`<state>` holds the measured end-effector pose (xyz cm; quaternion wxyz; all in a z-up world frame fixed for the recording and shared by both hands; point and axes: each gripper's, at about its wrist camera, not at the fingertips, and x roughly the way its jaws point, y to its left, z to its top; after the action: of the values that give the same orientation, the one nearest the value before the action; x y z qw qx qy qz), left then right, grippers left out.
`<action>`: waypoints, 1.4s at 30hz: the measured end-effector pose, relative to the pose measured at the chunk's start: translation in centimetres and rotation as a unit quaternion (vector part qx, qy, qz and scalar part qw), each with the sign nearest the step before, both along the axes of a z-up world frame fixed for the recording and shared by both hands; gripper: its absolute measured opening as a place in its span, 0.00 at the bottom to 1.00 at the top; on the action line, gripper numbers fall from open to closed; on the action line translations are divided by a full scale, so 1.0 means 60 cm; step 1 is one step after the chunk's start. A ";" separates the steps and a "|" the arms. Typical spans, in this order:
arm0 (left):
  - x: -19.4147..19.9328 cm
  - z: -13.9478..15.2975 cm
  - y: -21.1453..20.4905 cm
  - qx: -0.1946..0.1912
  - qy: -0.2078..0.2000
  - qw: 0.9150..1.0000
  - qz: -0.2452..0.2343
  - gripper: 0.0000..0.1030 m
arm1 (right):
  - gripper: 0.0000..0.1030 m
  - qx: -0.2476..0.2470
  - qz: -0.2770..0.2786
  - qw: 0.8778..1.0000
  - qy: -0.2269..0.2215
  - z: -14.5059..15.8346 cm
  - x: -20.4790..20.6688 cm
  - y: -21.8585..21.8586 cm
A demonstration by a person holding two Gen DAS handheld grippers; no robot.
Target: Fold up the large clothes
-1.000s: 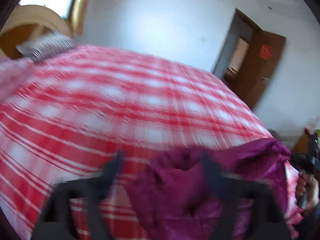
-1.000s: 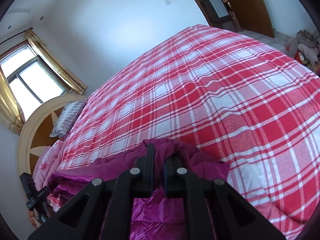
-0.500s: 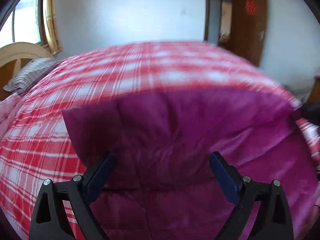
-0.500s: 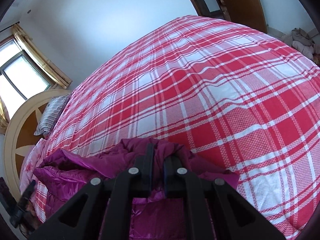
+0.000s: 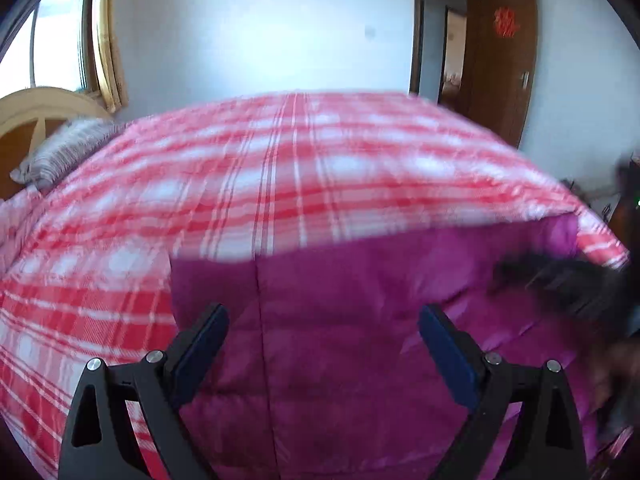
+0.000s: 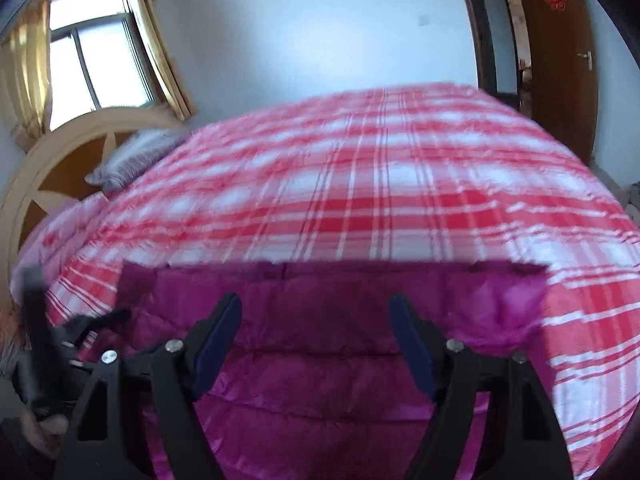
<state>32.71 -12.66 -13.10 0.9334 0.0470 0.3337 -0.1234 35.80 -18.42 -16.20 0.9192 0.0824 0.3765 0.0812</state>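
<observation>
On the plaid bed [image 5: 280, 184] the coat [image 5: 340, 340] lies at the near edge; our left gripper [image 5: 322, 344] gapes wide, the right gripper [image 6: 316, 340] is opening, nothing gripped. We should smooth before regripping.

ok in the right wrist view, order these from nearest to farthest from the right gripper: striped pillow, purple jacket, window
1. purple jacket: directly under the opening right gripper, not pinched.
2. striped pillow: upper left, by the headboard.
3. window: far left, behind the headboard.
</observation>
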 end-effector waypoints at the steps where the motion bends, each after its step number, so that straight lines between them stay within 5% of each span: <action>1: 0.003 0.007 -0.006 0.003 -0.006 1.000 -0.001 0.94 | 0.73 -0.004 -0.003 1.000 0.010 -0.016 0.010 0.002; 8: 0.069 -0.061 -0.046 0.059 0.035 0.997 0.023 0.94 | 0.72 -0.013 -0.018 0.999 0.022 -0.052 0.021 -0.002; 12: 0.076 -0.090 -0.029 0.031 0.056 0.997 0.033 0.94 | 0.73 -0.015 -0.020 0.999 0.022 -0.057 0.024 -0.005; 42: 0.094 -0.130 -0.041 0.048 0.090 0.994 0.044 0.99 | 0.78 -0.083 -0.027 0.995 0.039 -0.086 0.036 0.024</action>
<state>38.33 -15.11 -20.87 0.9008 0.0659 0.4235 -0.0693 37.95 -16.99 -21.33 0.9093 0.0190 0.4152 0.0211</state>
